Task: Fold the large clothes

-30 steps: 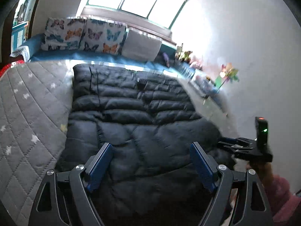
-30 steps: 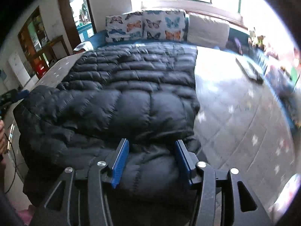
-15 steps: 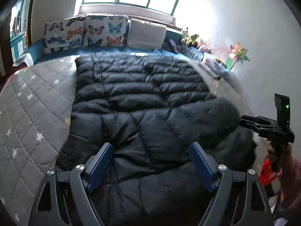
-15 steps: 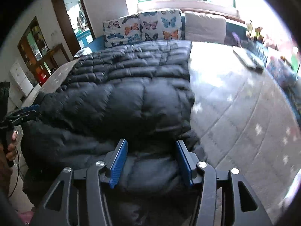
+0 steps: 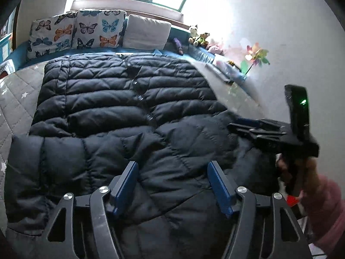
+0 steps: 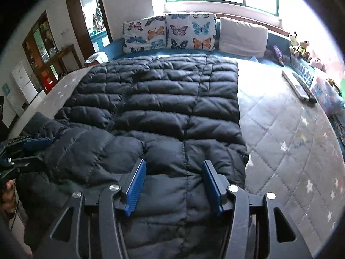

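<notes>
Left wrist view: left tool [image 5: 172, 185] near hem, blue pads set wide, fabric between but not pinched.
Right tool [image 6: 171, 185]: also wide, over hem nearer the bed's right edge; nothing held.
Jacket [image 5: 120, 112]: black puffer, spread flat on the bed [image 6: 291, 142], hem at near edge, collar toward the pillows [image 6: 170, 32].
Long axis: runs straight away from both tools, near edge to far edge.
Nearer hand: about level; each covers one hem corner.
Judgement: next move likely grips the hem and carries it toward the collar.
Far: window, toys along wall.
</notes>
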`<state>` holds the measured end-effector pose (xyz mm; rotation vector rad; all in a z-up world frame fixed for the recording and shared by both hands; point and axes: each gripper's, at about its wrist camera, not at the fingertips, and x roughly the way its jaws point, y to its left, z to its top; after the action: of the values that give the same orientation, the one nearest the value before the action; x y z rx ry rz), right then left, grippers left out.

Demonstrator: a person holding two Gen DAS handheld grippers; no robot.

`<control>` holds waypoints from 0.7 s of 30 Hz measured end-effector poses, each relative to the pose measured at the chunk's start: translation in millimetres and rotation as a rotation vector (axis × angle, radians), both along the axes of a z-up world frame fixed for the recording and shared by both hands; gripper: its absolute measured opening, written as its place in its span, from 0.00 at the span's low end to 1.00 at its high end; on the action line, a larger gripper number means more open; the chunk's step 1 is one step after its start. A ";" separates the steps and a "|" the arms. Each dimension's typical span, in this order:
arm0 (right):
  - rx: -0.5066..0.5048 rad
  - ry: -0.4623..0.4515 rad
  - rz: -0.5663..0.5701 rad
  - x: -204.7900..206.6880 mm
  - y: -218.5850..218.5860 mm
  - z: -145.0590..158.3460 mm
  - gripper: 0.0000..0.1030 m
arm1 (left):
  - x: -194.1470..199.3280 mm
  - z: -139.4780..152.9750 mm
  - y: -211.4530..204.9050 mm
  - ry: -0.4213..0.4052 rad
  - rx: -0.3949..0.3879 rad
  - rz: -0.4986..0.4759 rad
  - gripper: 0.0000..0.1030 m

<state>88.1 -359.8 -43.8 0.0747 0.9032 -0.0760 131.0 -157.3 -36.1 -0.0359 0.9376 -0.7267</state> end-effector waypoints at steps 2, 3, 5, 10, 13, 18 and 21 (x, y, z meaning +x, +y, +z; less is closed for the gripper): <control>0.007 0.013 -0.004 0.9 -2.0 -3.2 0.57 | 3.7 -9.2 3.4 0.031 -0.021 0.006 0.65; 0.007 0.016 -0.005 1.2 -1.6 -4.3 0.57 | 6.5 -12.0 6.4 0.050 -0.041 0.009 0.65; -0.014 0.016 0.000 0.5 1.4 -4.1 0.57 | 8.4 -14.6 10.1 0.061 -0.053 0.006 0.64; -0.072 -0.016 0.010 -13.0 19.6 17.0 0.57 | 3.8 -14.8 6.2 0.026 -0.007 -0.011 0.64; -0.054 -0.035 0.057 -32.9 37.1 30.5 0.57 | 5.6 -15.0 5.0 0.027 -0.007 -0.011 0.64; -0.125 0.002 0.115 -58.9 67.6 14.8 0.57 | 3.7 -15.6 3.7 0.014 0.002 -0.017 0.64; -0.126 0.021 0.110 -58.9 64.2 -6.8 0.59 | 1.9 -14.4 3.6 0.015 0.013 -0.020 0.64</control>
<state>29.1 -295.6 -50.6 -0.0936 0.9203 -0.0309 132.9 -153.6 -50.5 -0.0204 0.9586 -0.7399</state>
